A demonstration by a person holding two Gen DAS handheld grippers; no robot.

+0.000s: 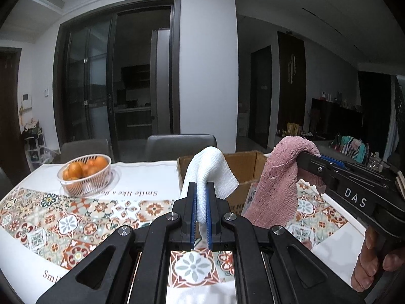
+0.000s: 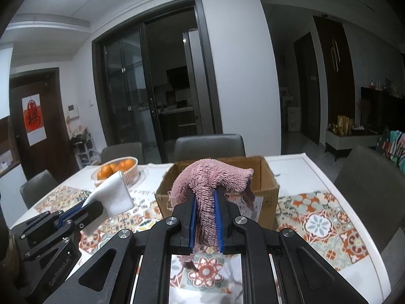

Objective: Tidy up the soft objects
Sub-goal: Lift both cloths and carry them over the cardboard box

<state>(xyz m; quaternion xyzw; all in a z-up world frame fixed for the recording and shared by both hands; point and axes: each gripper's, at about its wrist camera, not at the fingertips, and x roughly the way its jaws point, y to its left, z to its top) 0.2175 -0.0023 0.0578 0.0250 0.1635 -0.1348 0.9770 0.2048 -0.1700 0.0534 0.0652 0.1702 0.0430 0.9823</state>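
My left gripper [image 1: 201, 186] is shut on a white woven cloth [image 1: 212, 169], which drapes over its blue pads above the table. The same gripper [image 2: 87, 204] and white cloth [image 2: 115, 196] show at the left of the right wrist view. My right gripper [image 2: 205, 193] is shut on a pink fuzzy towel [image 2: 212, 177] that folds over its fingertips. In the left wrist view the pink towel [image 1: 278, 177] hangs from the right gripper [image 1: 307, 155] at the right. An open cardboard box [image 2: 265, 177] sits on the table just beyond both grippers, and its near wall [image 1: 243, 167] shows between the two cloths.
A white basket of oranges [image 1: 86, 173] stands at the table's far left. The table wears a patterned tile cloth [image 1: 63, 217]. Grey chairs [image 2: 210, 145] line the far side, another chair [image 2: 367, 185] stands at the right. A person's hand [image 1: 374, 261] holds the right gripper's handle.
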